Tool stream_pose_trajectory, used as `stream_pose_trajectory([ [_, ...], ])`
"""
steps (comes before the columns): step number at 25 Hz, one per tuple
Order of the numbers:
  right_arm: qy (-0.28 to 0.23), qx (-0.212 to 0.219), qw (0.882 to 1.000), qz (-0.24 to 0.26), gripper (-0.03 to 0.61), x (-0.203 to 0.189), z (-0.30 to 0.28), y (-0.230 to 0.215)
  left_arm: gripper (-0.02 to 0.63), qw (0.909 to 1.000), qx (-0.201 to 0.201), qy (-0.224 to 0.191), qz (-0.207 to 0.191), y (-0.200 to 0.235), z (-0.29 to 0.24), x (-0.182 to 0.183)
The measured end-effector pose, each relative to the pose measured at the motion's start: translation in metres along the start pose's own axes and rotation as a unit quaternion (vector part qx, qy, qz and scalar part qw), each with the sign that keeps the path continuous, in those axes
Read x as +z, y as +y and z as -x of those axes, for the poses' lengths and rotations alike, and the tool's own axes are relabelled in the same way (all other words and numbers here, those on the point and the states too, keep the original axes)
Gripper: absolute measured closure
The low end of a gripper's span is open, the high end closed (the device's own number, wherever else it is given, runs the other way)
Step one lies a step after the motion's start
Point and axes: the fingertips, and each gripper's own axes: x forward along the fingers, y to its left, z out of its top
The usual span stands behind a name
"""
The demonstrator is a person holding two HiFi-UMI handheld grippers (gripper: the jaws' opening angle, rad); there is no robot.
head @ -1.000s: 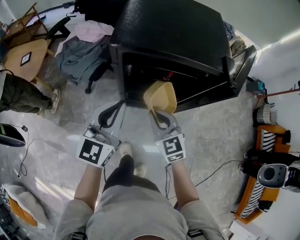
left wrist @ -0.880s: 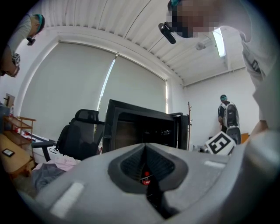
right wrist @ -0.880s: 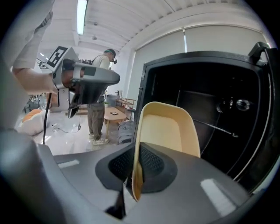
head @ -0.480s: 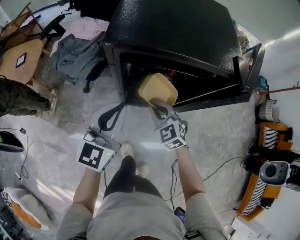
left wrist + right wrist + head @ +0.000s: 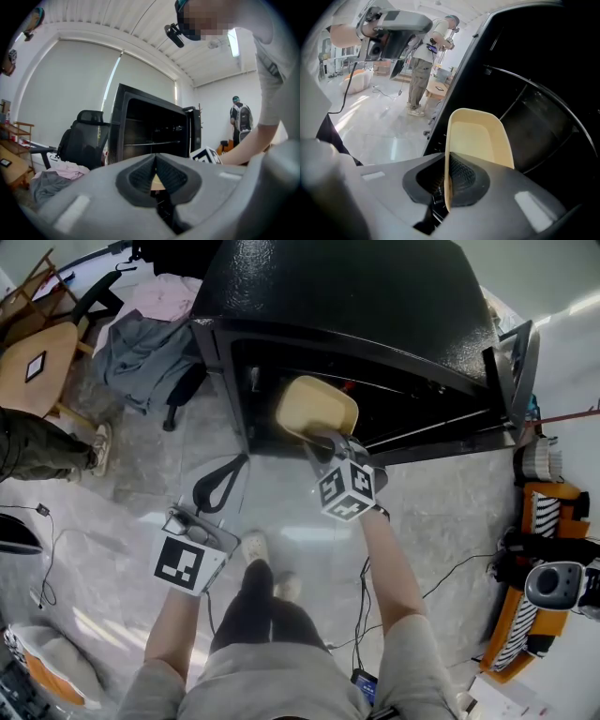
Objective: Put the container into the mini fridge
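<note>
A pale yellow container [image 5: 316, 409] is held by its rim in my right gripper [image 5: 323, 438], shut on it. It sits at the mouth of the black mini fridge [image 5: 347, 306], whose door [image 5: 517, 362] stands open to the right. In the right gripper view the container [image 5: 478, 140] is tilted on edge, in front of the dark interior and a wire shelf [image 5: 543, 103]. My left gripper [image 5: 217, 486] hangs lower left over the floor, jaws together, nothing in them. The left gripper view shows the fridge [image 5: 150, 126] ahead.
A black office chair [image 5: 82, 140] with clothes [image 5: 150, 343] stands left of the fridge. A wooden table [image 5: 37, 362] and a standing person's leg [image 5: 37, 442] lie far left. Cables [image 5: 441, 577] and orange gear [image 5: 530, 549] sit on the right.
My right gripper has carried the container forward and up, from in front of the fridge into its opening. The left gripper has dropped back slightly.
</note>
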Motion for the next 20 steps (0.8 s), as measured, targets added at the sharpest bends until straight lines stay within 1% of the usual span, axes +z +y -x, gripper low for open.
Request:
stream_pose_trajectory([
  [7,0.022,0.007,0.999,0.032,0.571,-0.016,-0.025,-0.013,0.612,1.0,0.001,-0.004,0.004,0.0,-0.005,-0.014],
  [12,0.027,0.001,0.999,0.044,0.571,-0.022,-0.034,-0.02,0.612,0.9999,0.002,0.008,0.012,-0.001,-0.004,-0.029],
  [15,0.035,0.008,0.998,0.054,0.569,-0.026,-0.039,-0.02,0.612,0.9999,0.0,0.004,0.01,-0.002,-0.004,-0.032],
  [20,0.053,0.015,0.996,0.072,0.569,-0.032,-0.047,-0.025,0.612,0.9998,0.002,0.011,0.015,-0.001,-0.004,-0.039],
])
